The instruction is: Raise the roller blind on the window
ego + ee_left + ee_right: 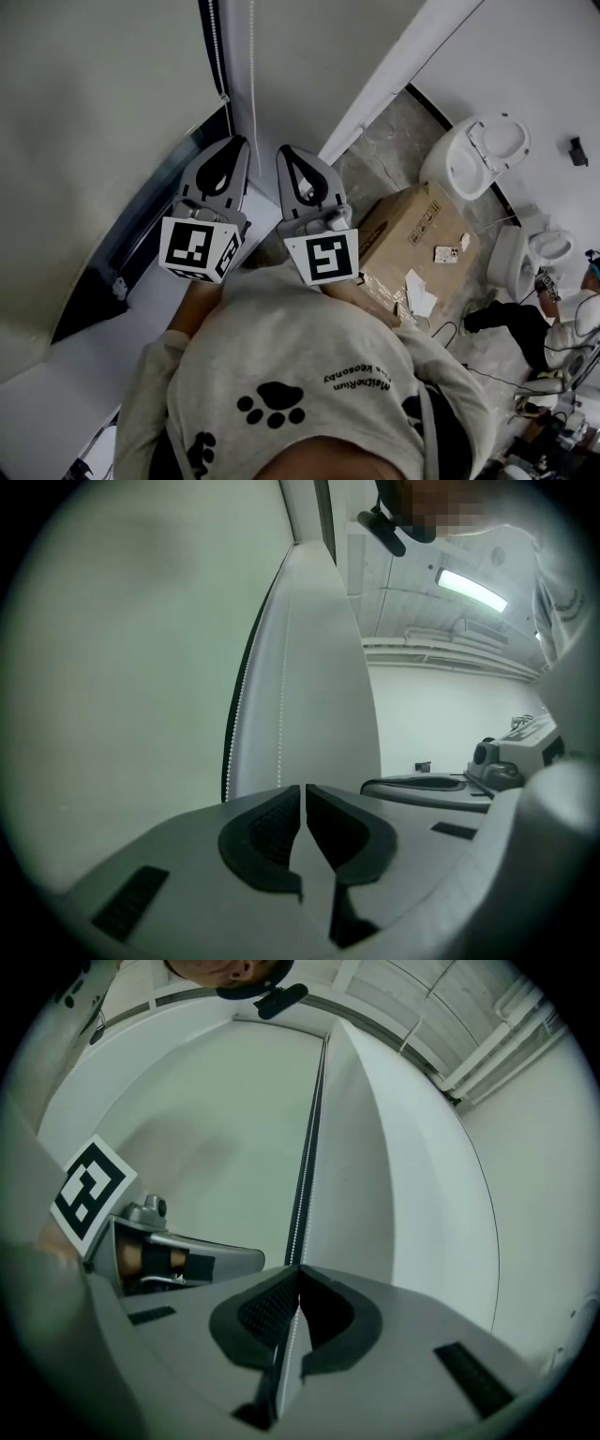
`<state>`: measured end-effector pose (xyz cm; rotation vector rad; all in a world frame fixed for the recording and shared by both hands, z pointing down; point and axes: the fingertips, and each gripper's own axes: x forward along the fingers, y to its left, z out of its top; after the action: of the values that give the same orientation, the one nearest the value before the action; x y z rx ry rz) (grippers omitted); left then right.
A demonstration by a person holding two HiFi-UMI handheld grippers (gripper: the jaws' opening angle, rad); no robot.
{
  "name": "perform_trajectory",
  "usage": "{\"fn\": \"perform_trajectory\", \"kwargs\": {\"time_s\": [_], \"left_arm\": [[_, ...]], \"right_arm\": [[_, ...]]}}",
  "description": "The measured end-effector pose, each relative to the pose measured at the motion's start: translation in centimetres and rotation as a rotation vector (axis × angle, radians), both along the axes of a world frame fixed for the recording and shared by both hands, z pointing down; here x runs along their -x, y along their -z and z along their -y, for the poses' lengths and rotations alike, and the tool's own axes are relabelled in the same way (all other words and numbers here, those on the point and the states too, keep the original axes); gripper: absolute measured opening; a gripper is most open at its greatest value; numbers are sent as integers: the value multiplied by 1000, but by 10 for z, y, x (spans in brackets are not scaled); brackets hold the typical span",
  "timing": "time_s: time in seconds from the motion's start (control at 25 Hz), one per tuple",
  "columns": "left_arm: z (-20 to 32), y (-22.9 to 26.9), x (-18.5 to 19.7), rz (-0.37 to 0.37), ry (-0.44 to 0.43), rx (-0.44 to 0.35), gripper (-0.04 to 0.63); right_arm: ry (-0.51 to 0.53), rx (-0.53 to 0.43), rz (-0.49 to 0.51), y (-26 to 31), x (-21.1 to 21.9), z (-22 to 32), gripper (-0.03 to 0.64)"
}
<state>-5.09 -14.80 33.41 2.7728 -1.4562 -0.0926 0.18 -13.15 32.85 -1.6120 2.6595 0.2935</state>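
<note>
Head view: the roller blind (pixel 94 112), a smooth pale matte fabric, covers the window at the upper left, edged by a dark frame (pixel 141 220). A white bead chain (pixel 251 94) hangs just off the blind's right edge. The left gripper (pixel 240 142) and right gripper (pixel 284 150), grey with tapered loop-shaped fingers, sit side by side, tips near the chain. A brown cardboard box (pixel 412 230) lies on the mottled stone floor beside a glossy white toilet (pixel 483 150).

Left gripper view: its ribbed black pads (pixel 272 827) stand together with only a slit between them and nothing held. The beaded strands (pixel 281 705) hang beyond.

Right gripper view: its jaws are closed too, empty as far as can be seen. The chain (pixel 305 1185) lines up directly behind the tips (pixel 299 1271).
</note>
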Motion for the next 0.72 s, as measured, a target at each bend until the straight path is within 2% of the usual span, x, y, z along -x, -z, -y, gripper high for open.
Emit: {"fn": "perform_trajectory", "kwargs": {"time_s": [0.12,0.2,0.24,0.72], "left_arm": [[11,0,-2,-8,-31,-6,15],[19,-1,-6,-16,-62,-2,103],[23,-2,-8,-14,-73,2,114],[75,17,-17,17,-133,34,114]], "right_arm": [[-21,4,-8,-6,-5,1,9],[-26,2,-15,-10,-7,2,9],[-26,-1,-15,-10,-8,3,9],[56,5,-25,2,5,14,9]]}}
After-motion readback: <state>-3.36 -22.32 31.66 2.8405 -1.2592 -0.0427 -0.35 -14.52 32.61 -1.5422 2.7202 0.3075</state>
